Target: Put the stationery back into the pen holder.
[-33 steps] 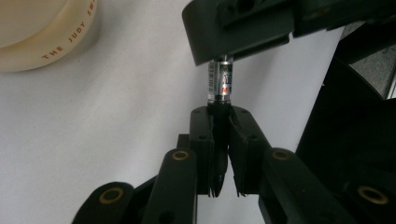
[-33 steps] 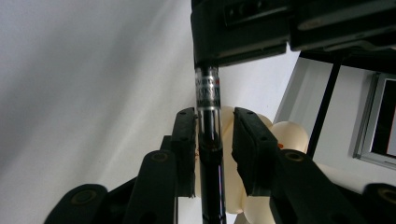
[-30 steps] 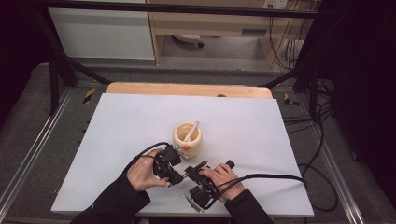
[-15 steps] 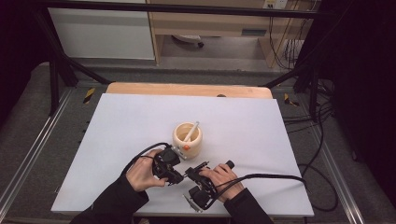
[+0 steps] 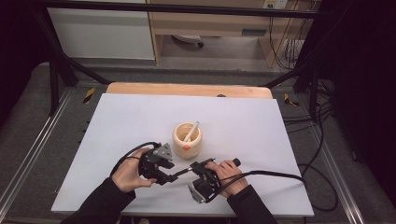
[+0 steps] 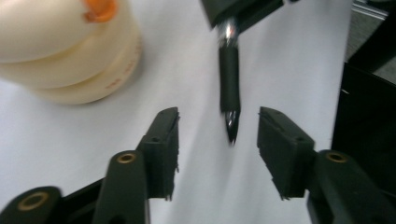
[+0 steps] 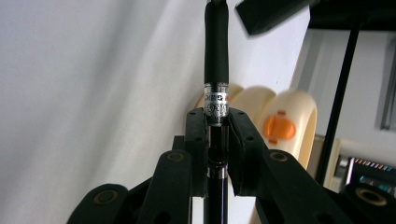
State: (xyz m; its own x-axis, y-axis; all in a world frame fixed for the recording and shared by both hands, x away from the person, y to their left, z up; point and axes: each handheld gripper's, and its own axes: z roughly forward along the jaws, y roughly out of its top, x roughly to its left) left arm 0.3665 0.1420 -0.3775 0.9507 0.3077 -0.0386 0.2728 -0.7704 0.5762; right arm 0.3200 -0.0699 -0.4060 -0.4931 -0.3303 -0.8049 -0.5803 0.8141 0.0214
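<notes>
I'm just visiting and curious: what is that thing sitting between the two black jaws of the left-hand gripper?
A black pen, clamped by the right gripper, points into the gap of the open left gripper. In the left gripper view its tip sits between the jaws, touching neither.

We see a cream cup (image 5: pixel 187 140) with a small orange mark (image 5: pixel 186 148) on its side, and a white stick (image 5: pixel 191 132) inside it. The table (image 5: pixel 116 130) is white, with a light wooden edge (image 5: pixel 187 89) at the far side. The pen (image 7: pixel 216 51) is black, with a silver band (image 7: pixel 216 103) that has a dark printed pattern. Both grippers, left (image 6: pixel 217 140) and right (image 7: pixel 217 140), have black jaws with brass-coloured rivets.
</notes>
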